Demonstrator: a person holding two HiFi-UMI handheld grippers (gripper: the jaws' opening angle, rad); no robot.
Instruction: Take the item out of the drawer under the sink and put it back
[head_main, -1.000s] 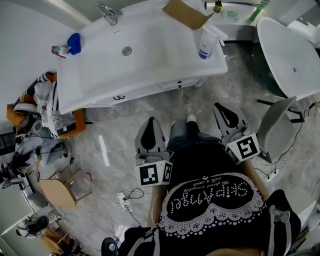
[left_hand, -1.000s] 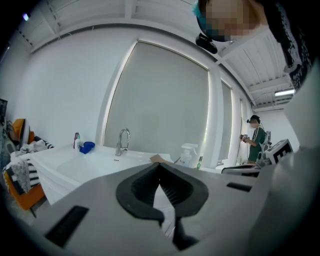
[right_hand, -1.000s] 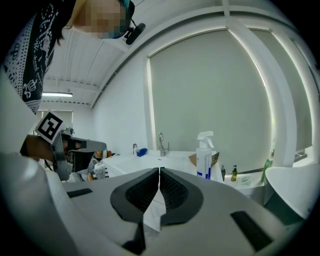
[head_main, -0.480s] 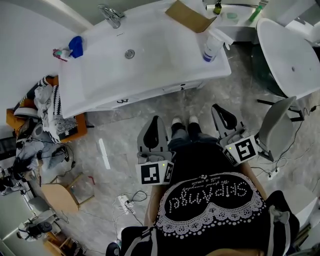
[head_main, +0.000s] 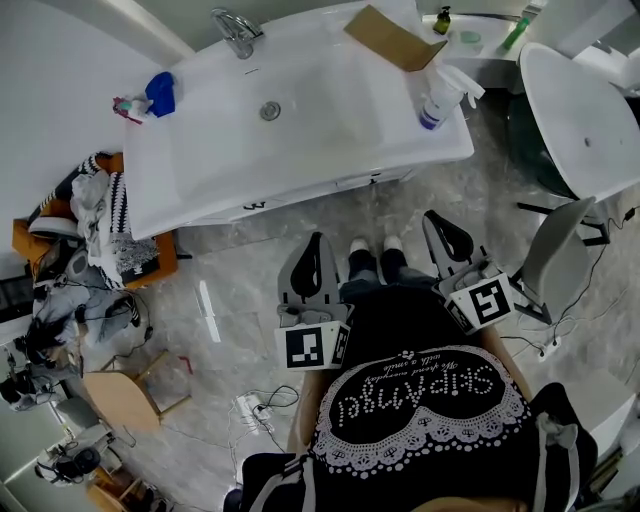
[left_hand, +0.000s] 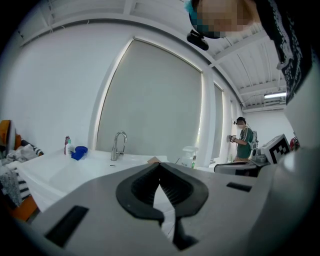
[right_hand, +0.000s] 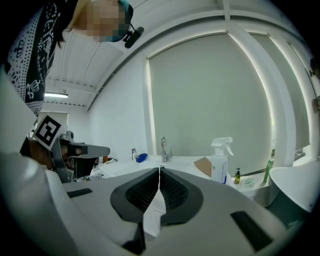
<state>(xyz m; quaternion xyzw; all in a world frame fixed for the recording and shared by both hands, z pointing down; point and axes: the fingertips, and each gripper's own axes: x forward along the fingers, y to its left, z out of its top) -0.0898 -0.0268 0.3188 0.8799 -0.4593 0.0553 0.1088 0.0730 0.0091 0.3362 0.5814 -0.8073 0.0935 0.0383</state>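
Grippers first: we are holding the grey left gripper (head_main: 316, 248) and the grey right gripper (head_main: 436, 224) side by side near our chest, both pointing toward the far white sink cabinet (head_main: 200, 150). Each one's black ribbed jaws are pressing together with nothing between them. The white drawer front (head_main: 310, 192) under the basin is sitting shut, so the item inside is hiding from us. A white spray bottle (head_main: 437, 98) is standing at the counter's right end, near a flat brown cardboard piece (head_main: 390, 38).
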